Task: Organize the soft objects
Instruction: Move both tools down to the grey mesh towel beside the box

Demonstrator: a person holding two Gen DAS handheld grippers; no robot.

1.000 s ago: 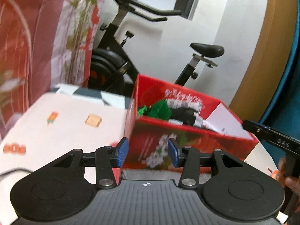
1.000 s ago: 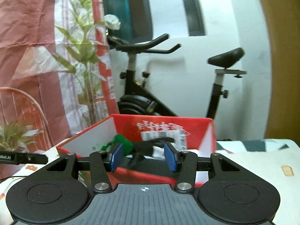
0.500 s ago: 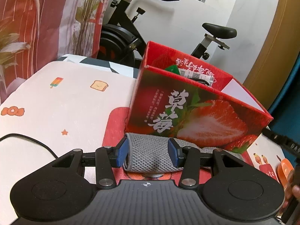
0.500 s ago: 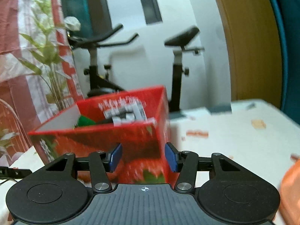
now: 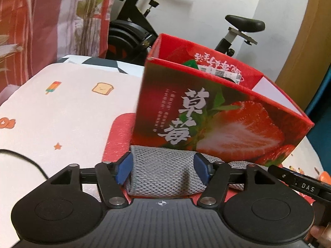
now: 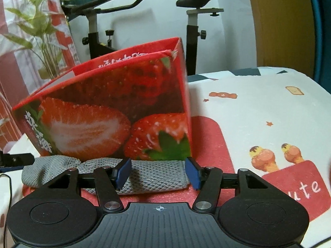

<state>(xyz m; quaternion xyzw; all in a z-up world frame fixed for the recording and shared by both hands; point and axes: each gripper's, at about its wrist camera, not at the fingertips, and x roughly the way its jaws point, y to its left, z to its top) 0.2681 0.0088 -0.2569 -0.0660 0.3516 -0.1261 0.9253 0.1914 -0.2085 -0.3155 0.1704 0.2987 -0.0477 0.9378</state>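
Observation:
A grey knitted cloth lies on the table in front of a red strawberry box. My left gripper is open, its blue pads on either side of the cloth's left end. In the right wrist view the same cloth lies along the foot of the box. My right gripper is open around the cloth's right end. Inside the box a green item and a labelled item show above the rim.
The table has a white printed cover with a red mat under the box. A black cable lies at the left. An exercise bike stands behind the table. An orange object is at the far right.
Both grippers have dropped from box-top height to table level. They now straddle the grey cloth in front of the box. The right gripper swung right and down.

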